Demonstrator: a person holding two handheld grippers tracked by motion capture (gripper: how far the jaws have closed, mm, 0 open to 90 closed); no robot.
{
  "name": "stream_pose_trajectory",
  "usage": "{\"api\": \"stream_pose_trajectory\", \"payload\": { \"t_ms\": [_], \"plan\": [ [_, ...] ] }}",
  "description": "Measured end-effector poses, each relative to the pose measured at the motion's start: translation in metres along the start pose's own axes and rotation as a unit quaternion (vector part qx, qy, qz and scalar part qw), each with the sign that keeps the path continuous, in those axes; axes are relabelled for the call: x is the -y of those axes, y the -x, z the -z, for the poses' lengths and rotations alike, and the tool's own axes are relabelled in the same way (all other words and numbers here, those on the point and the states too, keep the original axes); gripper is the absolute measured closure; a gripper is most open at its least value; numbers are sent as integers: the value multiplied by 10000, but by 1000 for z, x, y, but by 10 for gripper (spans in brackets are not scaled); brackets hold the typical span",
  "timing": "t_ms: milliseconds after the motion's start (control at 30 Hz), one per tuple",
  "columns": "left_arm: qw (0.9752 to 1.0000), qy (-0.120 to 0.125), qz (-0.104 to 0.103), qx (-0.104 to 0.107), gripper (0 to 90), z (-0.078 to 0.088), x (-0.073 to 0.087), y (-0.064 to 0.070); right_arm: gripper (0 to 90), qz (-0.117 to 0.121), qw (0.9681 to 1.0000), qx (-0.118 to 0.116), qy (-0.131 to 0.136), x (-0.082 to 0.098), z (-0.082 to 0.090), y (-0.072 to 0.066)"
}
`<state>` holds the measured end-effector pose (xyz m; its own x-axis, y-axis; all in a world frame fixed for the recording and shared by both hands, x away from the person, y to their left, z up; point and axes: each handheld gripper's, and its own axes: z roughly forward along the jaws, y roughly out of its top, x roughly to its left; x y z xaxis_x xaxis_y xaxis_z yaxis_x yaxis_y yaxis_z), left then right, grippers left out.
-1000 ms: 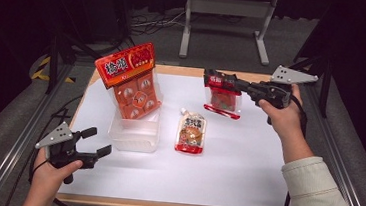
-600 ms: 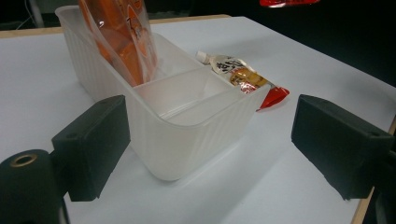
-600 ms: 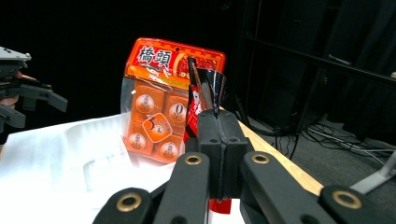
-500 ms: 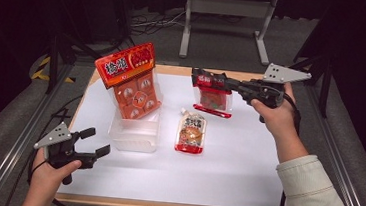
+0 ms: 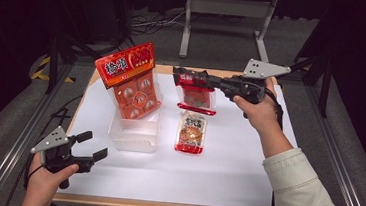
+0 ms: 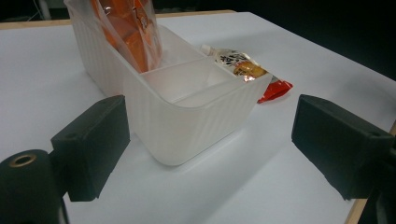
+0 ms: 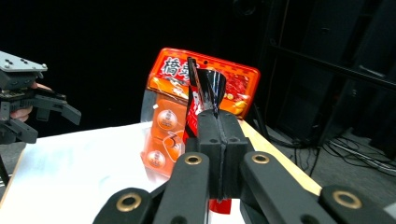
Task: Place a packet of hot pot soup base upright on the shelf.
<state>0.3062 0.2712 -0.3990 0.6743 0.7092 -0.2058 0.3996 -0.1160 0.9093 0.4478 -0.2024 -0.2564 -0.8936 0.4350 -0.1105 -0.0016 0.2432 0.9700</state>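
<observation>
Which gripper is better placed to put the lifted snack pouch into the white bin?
Right. The right gripper is shut on the snack pouch, held in the air beside the white bin. The left gripper is open, holds nothing, and sits at the table's near edge.

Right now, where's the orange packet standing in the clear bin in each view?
High view: the orange packet stands left of centre, in the bin's far end.
Left gripper view: top left, the orange packet in the bin's far compartment.
Right gripper view: centre, the orange packet behind the shut jaws.
Shared landmark: white tabletop.
</observation>
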Motion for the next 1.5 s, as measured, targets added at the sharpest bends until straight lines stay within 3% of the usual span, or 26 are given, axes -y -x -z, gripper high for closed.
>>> {"api": "stream_pose_trajectory", "payload": {
  "t_ms": [700,1500],
  "plan": [
    [10000,-17,-31,11,105,-5,2,0,900,36,9987,-449,220,-13,-60,-26],
    [10000,-32,7,-21,102,-9,4,-3,900,70,9971,-749,78,-12,-116,-46]
  ]
}}
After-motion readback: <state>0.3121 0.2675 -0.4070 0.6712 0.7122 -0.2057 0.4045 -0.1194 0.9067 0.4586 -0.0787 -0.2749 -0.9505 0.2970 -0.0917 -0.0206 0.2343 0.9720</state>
